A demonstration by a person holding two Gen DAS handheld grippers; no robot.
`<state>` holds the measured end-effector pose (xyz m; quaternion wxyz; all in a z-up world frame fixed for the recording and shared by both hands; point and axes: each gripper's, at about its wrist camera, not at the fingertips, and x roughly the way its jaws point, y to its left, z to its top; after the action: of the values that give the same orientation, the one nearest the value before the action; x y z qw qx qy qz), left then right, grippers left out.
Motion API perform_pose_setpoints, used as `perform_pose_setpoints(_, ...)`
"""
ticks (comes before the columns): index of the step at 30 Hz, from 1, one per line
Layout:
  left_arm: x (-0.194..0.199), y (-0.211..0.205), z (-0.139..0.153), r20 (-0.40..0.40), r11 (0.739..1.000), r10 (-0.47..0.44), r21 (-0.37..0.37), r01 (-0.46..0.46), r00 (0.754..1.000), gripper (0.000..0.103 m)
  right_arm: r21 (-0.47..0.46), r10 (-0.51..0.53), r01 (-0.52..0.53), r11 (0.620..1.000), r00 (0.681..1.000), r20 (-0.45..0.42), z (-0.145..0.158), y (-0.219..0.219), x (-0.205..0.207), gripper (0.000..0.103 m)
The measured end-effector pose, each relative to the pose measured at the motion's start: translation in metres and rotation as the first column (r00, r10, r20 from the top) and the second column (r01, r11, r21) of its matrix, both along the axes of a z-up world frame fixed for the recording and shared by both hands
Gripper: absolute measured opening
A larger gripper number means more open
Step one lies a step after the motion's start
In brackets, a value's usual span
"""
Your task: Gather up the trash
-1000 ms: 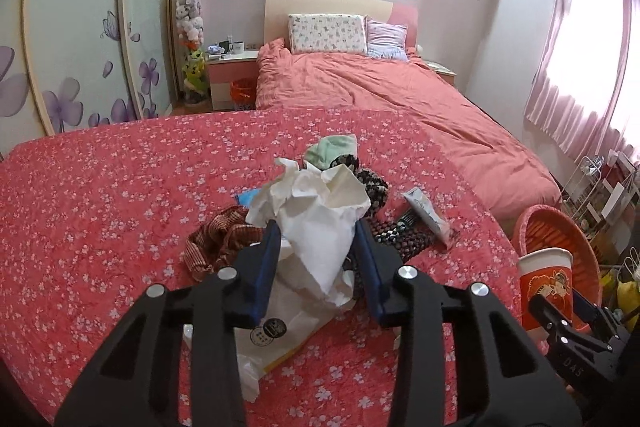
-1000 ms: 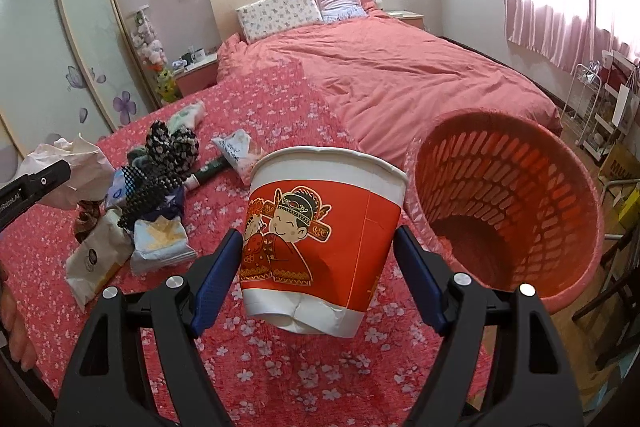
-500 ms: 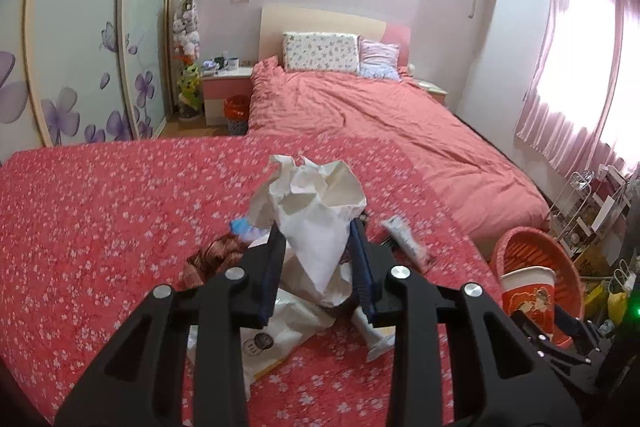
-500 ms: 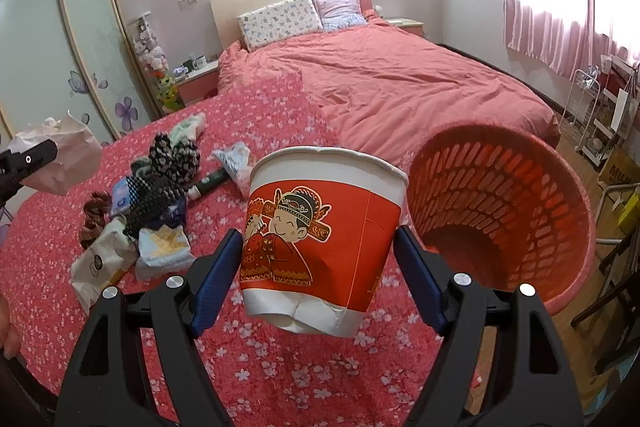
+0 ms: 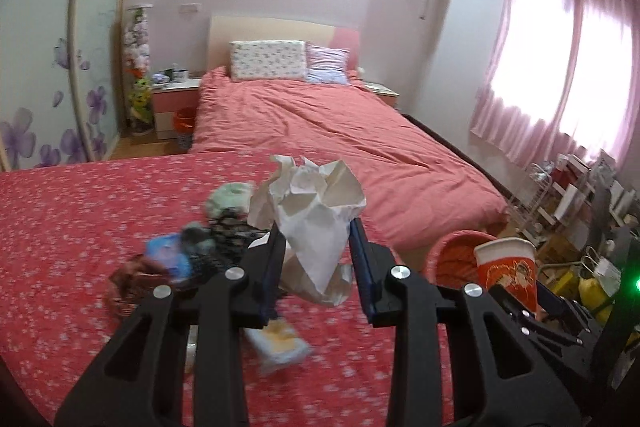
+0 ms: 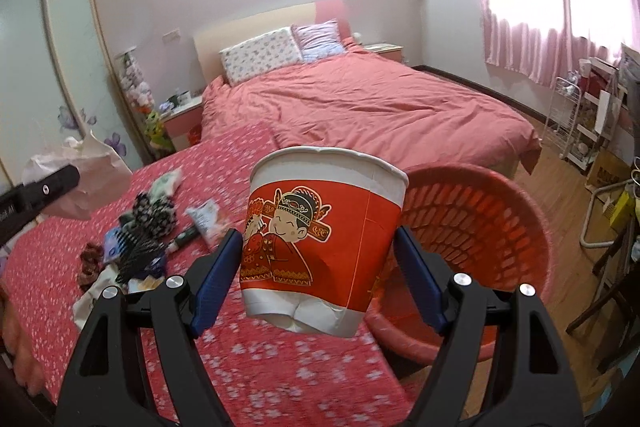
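Note:
My left gripper point(image 5: 318, 259) is shut on a crumpled white paper bag point(image 5: 316, 219) and holds it in the air above the red floral cover. My right gripper point(image 6: 320, 255) is shut on a red and white paper cup point(image 6: 320, 235) with a cartoon figure, held just left of the orange laundry-style basket point(image 6: 480, 227). The cup point(image 5: 506, 273) and the basket point(image 5: 452, 255) also show in the left wrist view at the right. The paper bag point(image 6: 80, 183) shows at the left of the right wrist view.
A pile of clothes, packets and a dark brush point(image 6: 140, 239) lies on the red floral cover point(image 6: 280, 367). A paper packet point(image 5: 280, 347) lies below the left gripper. A pink bed point(image 5: 320, 131) lies behind. Shelves and clutter point(image 6: 592, 123) stand at the right wall.
My left gripper has lifted the paper bag higher and swung to the right, toward the basket. My right gripper has risen a little with the cup, beside the basket.

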<state>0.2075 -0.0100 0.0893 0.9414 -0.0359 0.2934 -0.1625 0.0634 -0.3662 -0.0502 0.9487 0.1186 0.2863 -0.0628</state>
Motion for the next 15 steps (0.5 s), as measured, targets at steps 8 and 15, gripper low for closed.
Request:
perform_pose_setpoints(8,-0.011,-0.073,-0.006,-0.011,0.989,-0.147,-0.025,0.147,0.989,0.033,-0.019,-0.101,0.101,0.995,0.995,-0.006,-0.005,-0.046,-0.009,0.077)
perform_pose_setpoints(15,-0.012,-0.133,-0.032,-0.060,0.960,-0.277,-0.052,0.274,0.959,0.033,0.020,-0.181,0.182,0.983,0.983,-0.018,-0.017,-0.092,-0.012,0.077)
